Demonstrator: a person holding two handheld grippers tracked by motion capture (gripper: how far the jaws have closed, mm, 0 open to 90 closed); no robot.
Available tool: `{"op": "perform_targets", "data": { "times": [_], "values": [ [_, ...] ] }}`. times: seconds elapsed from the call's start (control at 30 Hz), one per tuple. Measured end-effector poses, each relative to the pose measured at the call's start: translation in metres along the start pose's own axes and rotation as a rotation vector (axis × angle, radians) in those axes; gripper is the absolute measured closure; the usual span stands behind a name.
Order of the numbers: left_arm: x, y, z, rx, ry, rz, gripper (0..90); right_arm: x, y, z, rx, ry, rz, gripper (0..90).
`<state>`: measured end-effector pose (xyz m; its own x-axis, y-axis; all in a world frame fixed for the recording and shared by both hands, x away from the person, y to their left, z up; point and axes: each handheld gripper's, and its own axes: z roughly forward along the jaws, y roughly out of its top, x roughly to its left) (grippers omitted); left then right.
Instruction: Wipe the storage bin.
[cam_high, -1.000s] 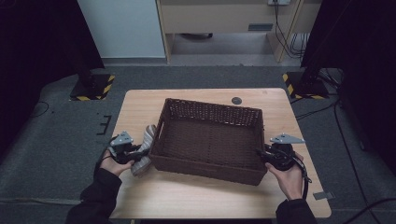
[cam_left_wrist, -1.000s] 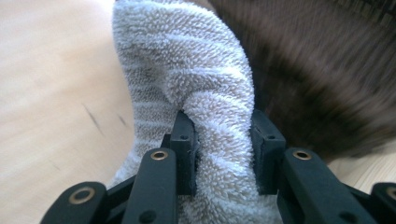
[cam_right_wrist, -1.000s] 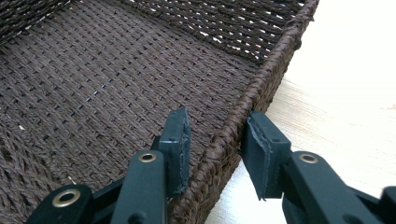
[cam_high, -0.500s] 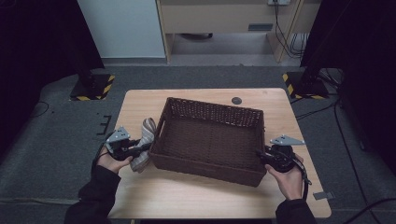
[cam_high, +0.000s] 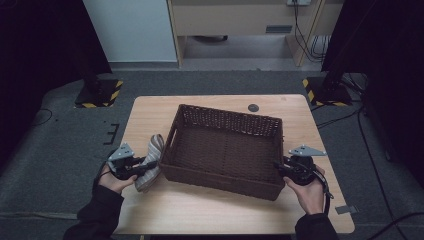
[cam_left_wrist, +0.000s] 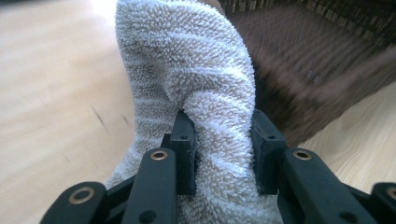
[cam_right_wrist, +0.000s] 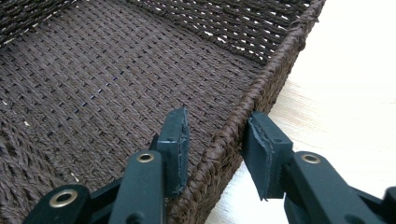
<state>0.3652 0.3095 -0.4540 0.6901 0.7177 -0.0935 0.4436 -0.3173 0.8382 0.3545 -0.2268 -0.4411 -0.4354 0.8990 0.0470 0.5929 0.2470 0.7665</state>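
The left gripper (cam_high: 141, 167) clamps the towel (cam_high: 151, 159) just outside the basket's (cam_high: 226, 186) left wall, while the right gripper (cam_high: 278, 169) straddles its right rim, not visibly pinching.

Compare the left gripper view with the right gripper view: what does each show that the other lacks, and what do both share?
Left gripper view alone: a pale striped terry towel bunched between the left gripper, whose pads press into it.

Right gripper view alone: the right gripper straddling the basket's braided rim, one jaw inside and one outside, and the woven floor.

Shared: the dark brown wicker basket, blurred in the left gripper view, and the light wooden table.
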Motion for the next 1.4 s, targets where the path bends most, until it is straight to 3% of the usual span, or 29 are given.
{"op": "perform_targets", "data": {
  "times": [0.1,0.2,0.3,0.47,0.63,0.73,0.87,0.9,1.07,1.27,1.33,1.4],
  "values": [
    [-0.005,0.007,-0.009,-0.034,-0.014,0.026,66.0,0.0,0.0,0.0,0.0,0.0,0.002,61.4],
    [-0.015,0.005,-0.002,0.014,0.001,0.071,65.9,0.0,0.0,0.0,0.002,0.0,-0.003,61.4],
    [-0.012,0.001,0.001,0.003,-0.002,0.045,66.5,0.0,-0.001,0.0,-0.003,-0.003,0.002,61.5],
    [-0.006,0.011,0.011,0.033,0.019,0.068,67.2,0.001,0.0,0.001,0.004,-0.015,0.008,61.8],
    [-0.004,0.009,0.014,0.019,0.018,0.064,67.0,0.002,0.0,0.001,-0.003,-0.012,0.008,61.5],
    [-0.007,-0.005,0.013,0.056,0.002,0.074,66.7,0.002,0.0,0.001,-0.002,-0.009,0.006,61.3],
    [-0.012,-0.026,0.028,0.143,-0.01,0.074,66.5,0.002,0.0,0.001,-0.003,-0.011,0.006,61.3],
    [-0.012,-0.028,0.029,0.146,-0.01,0.072,66.4,0.002,0.0,0.001,-0.003,-0.011,0.005,61.3],
    [-0.009,-0.023,0.018,0.113,-0.001,0.046,66.6,0.002,-0.001,0.001,-0.002,-0.005,0.011,61.2],
    [-0.015,-0.003,-0.016,-0.02,0.009,0.032,66.6,0.002,-0.001,0.001,-0.004,-0.007,0.009,61.1],
    [-0.018,0.001,-0.018,-0.028,0.018,0.032,66.6,0.002,0.0,0.001,-0.004,-0.007,0.008,61.1],
    [-0.022,0.0,-0.013,-0.002,0.025,0.048,66.6,0.001,-0.001,0.001,-0.004,-0.006,0.009,61.1]
  ]
}}
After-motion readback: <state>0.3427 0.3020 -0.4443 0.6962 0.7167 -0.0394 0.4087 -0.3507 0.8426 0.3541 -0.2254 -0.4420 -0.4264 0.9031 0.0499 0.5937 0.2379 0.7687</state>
